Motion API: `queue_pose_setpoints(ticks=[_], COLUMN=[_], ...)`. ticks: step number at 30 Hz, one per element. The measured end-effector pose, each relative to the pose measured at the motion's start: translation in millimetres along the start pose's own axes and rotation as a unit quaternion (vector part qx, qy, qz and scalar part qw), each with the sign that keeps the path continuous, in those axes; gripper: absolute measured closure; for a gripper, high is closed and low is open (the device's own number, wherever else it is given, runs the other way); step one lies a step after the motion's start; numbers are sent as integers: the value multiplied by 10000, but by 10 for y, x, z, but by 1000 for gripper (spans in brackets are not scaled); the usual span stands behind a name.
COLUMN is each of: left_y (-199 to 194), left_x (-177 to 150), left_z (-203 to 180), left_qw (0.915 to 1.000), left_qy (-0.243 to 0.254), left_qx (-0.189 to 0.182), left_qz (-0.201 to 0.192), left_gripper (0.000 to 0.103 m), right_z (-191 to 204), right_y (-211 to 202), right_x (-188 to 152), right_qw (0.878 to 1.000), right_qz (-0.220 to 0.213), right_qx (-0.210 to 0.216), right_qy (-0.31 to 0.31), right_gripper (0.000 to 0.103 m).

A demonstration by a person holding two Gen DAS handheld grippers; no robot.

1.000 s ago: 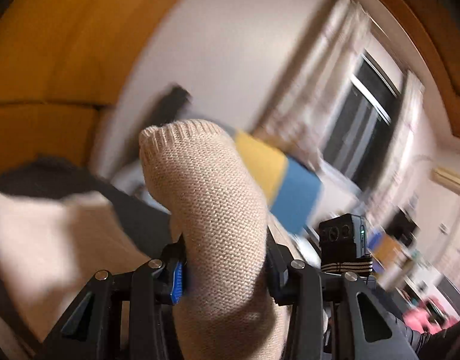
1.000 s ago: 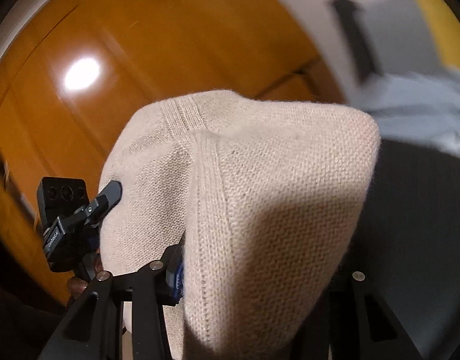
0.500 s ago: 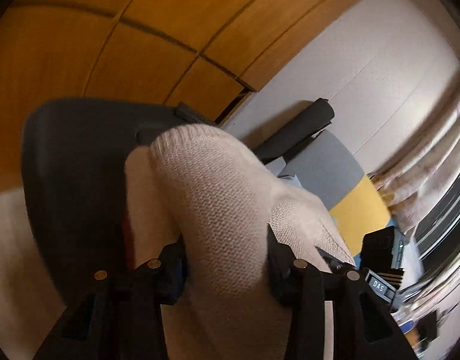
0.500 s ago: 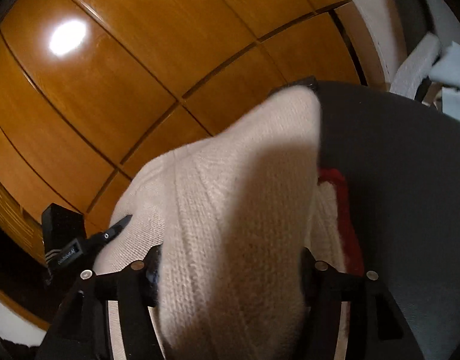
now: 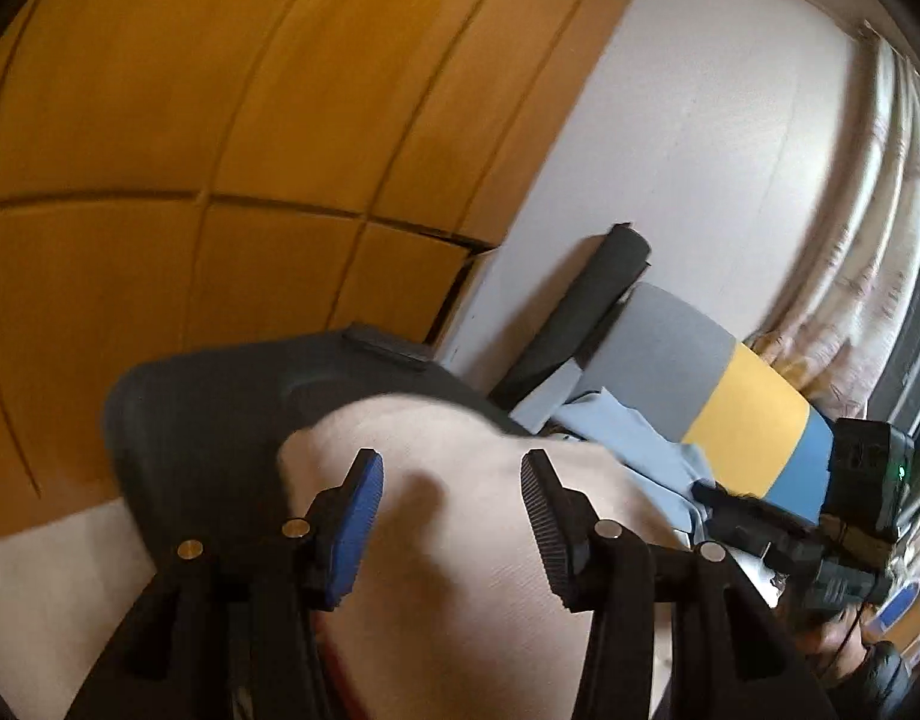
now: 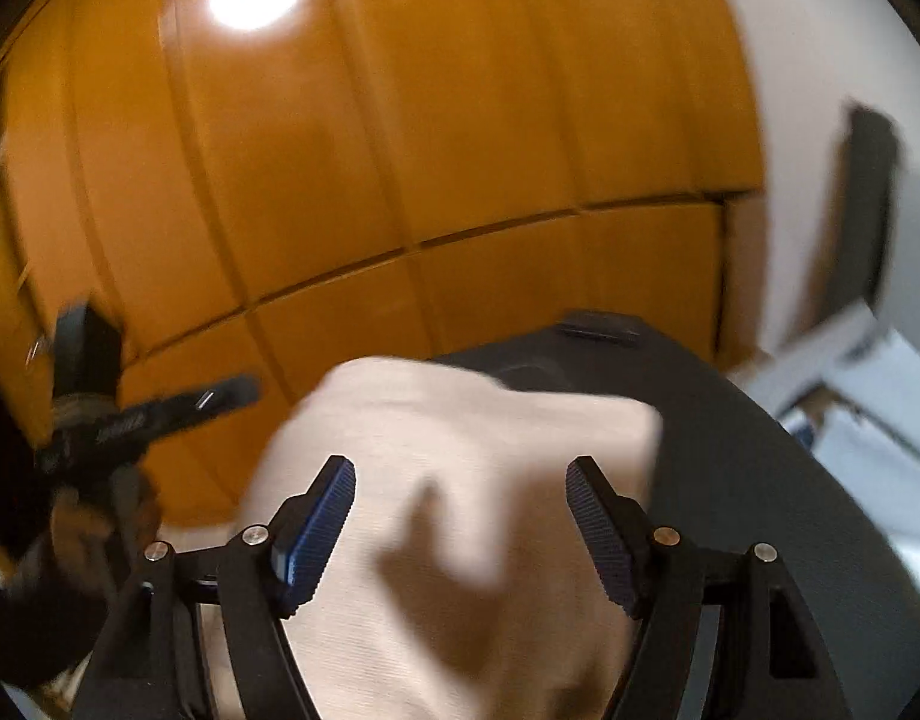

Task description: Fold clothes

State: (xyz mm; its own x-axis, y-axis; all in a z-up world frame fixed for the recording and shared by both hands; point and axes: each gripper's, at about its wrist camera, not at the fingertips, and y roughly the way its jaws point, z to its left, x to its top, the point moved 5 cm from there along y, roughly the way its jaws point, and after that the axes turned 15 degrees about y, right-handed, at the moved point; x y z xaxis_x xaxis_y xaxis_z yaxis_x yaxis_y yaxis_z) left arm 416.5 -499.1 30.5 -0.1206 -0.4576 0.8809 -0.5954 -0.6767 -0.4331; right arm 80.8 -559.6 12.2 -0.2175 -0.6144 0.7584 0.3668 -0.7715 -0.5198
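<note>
A beige knit sweater (image 5: 460,570) lies draped on a dark seat (image 5: 207,420); it also shows in the right wrist view (image 6: 460,480) on the same dark seat (image 6: 760,480). My left gripper (image 5: 450,474) is open, its fingers spread just above the sweater. My right gripper (image 6: 460,480) is open too, jaws apart over the sweater. The right gripper (image 5: 778,534) shows at the right of the left wrist view, and the left gripper (image 6: 159,408) at the left of the right wrist view.
An orange wooden panelled wall (image 6: 399,150) stands behind the seat. To the right are a white wall (image 5: 670,150), a grey, yellow and blue cushion (image 5: 748,414), a light blue cloth (image 5: 628,438) and curtains (image 5: 880,240).
Both grippers have let go of the sweater and opened. The sweater now rests on the dark seat, and both grippers have drawn back a little from it.
</note>
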Motion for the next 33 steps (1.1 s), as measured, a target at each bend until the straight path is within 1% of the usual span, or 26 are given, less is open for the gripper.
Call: queue_pose_setpoints(ticks=[1, 2, 3, 4, 5, 6, 7, 9, 11, 13, 15, 18, 20, 21, 22, 24, 25, 27, 29, 30, 33], left_y=[73, 201, 351, 499, 543, 544, 544, 545, 600, 586, 520, 298, 149, 74, 10, -110, -143, -180, -201, -200, -220], left_x=[40, -6, -88, -170, -227, -273, -319, -377, -373, -361, -340, -287, -252, -234, -247, -299, -345, -483, -634, -719, -1013], left_z=[-75, -160, -248, -336, -376, -396, -416, -439, -432, -429, -443, -521, -572, -598, -664, -831, -942, -1239, -1593, -1790, -2375], left_qw=[9999, 9993, 9975, 9944, 9931, 9929, 9925, 9924, 9928, 9937, 9947, 9960, 9965, 9966, 9968, 9969, 9963, 9933, 9891, 9858, 9718], left_qy=[108, 250, 407, 563, 662, 736, 811, 880, 868, 813, 762, 744, 732, 726, 731, 751, 807, 1044, 1262, 1406, 2021], left_qx=[-79, -129, -166, -203, -218, -224, -230, -274, -243, -183, -113, 55, 167, 223, 190, 50, -61, -193, -465, -629, -883], left_qz=[30, 255, 562, 869, 940, 910, 881, 819, 782, 748, 680, 493, 369, 306, 274, 235, 273, 450, 595, 668, 829], left_gripper=[54, 54, 54, 56, 58, 58, 58, 60, 60, 60, 60, 55, 53, 48, 45, 32, 29, 28, 28, 28, 28], right_z=[25, 15, 40, 3, -95, -179, -251, -404, -422, -403, -385, -263, -156, -126, -116, -101, -115, -149, -198, -225, -295], right_y=[132, 210, 267, 309, 333, 332, 314, 254, 312, 404, 383, -22, -312, -459, -608, -890, -1026, -1222, -1468, -1603, -2012], right_x=[-67, -194, -344, -480, -612, -710, -784, -848, -833, -804, -788, -990, -1002, -1033, -1097, -1246, -1398, -1697, -1993, -2144, -2566], right_qw=[9997, 9988, 9971, 9956, 9945, 9947, 9956, 9964, 9967, 9968, 9962, 9951, 9946, 9937, 9923, 9884, 9851, 9784, 9698, 9647, 9474], right_qz=[208, 410, 602, 692, 713, 668, 573, 417, 354, 313, 276, 190, -73, -209, -327, -533, -571, -578, -590, -598, -642], right_qx=[-63, -245, -457, -628, -769, -756, -630, -508, -489, -488, -560, -797, -811, -794, -775, -722, -693, -795, -1060, -1209, -1664], right_qy=[-89, -106, -91, -37, 42, 194, 400, 532, 546, 549, 606, 559, 651, 764, 912, 1227, 1464, 1819, 2116, 2264, 2659], right_gripper=[29, 29, 29, 29, 29, 29, 29, 29, 29, 28, 28, 28, 26, 21, 14, 10, 8, 6, 3, 1, 0])
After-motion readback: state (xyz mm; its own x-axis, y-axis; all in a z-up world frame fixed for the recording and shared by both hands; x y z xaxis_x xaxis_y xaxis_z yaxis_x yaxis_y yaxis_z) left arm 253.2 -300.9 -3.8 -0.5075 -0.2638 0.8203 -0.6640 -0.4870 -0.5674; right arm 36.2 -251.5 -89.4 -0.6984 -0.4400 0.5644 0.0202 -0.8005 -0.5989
